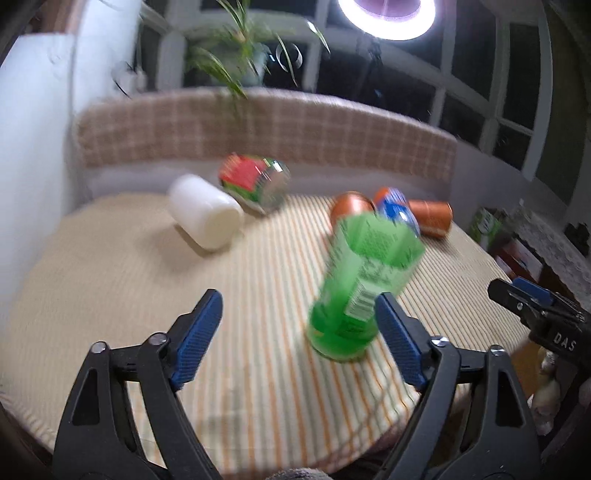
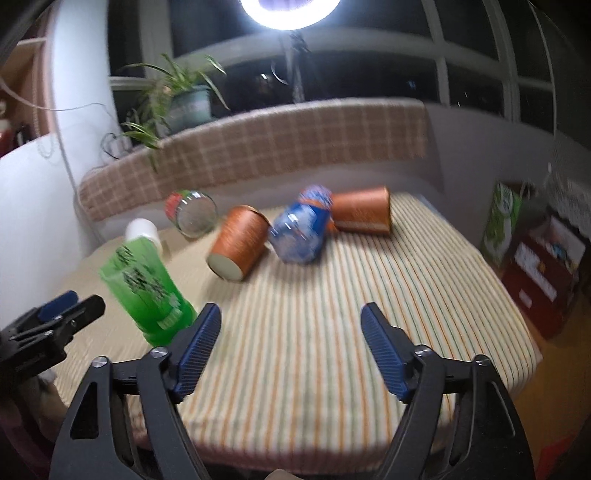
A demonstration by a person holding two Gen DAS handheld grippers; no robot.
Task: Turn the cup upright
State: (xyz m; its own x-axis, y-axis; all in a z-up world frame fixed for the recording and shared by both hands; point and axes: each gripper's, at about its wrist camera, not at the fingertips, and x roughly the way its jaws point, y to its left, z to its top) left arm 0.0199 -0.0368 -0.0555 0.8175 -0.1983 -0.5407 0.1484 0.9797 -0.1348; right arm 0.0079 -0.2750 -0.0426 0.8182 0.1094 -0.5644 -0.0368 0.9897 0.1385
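The green cup (image 1: 360, 284) is standing on the striped tablecloth (image 1: 110, 280) near the front edge of the table, tilting a little, with its wider end up and its narrow end on the cloth. The left gripper (image 1: 299, 314) is holding its jaws wide apart and gripping nothing; the cup is sitting just beside its right-hand finger (image 1: 397, 332), though blur is hiding whether they are touching. The right gripper (image 2: 290, 325) is also gaping wide and carrying nothing, with bare cloth lying between its fingers and out to the right edge of the table. Behind, a white cup (image 1: 205, 216), a red and green glass (image 1: 255, 181), two orange cups (image 2: 240, 242) (image 2: 364, 214) and a blue cup (image 2: 301, 230) are all lying on their sides, crowding the back half. A checked cushion (image 2: 258, 147) is running along the far edge, a potted plant (image 2: 184, 99) is sitting behind it below dark windows, and a ring lamp (image 2: 290, 11) is glaring overhead.
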